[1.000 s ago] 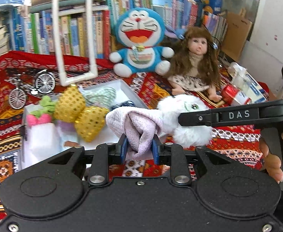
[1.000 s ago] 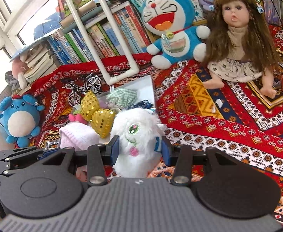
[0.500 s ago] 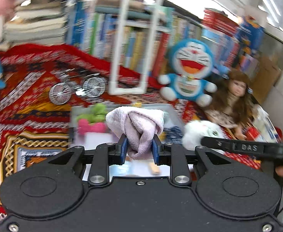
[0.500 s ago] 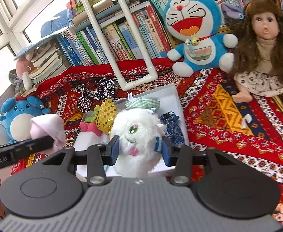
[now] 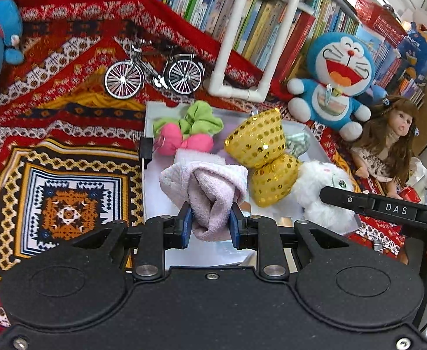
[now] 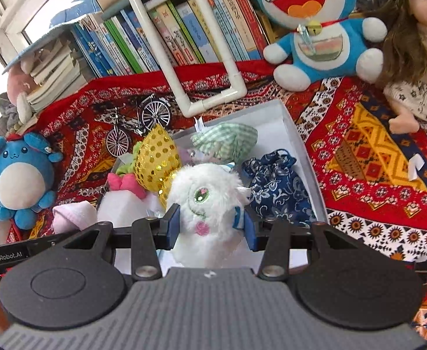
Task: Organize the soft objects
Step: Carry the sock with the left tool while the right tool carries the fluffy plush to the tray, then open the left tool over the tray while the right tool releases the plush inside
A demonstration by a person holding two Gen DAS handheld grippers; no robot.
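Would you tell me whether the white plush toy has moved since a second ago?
Yes: the white plush toy, clamped in the right gripper, now hangs over the white box, previously short of it.

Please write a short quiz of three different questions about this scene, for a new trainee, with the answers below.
1. True or false: the left hand-held gripper holds a folded pink cloth.
2. What does the right hand-held gripper grip? A) doll B) white fluffy toy C) bicycle
3. Which shiny item lies in the white box beside the green checked pouch?

Key: 1 true. 2 B, the white fluffy toy. 3 the gold sequin bow.
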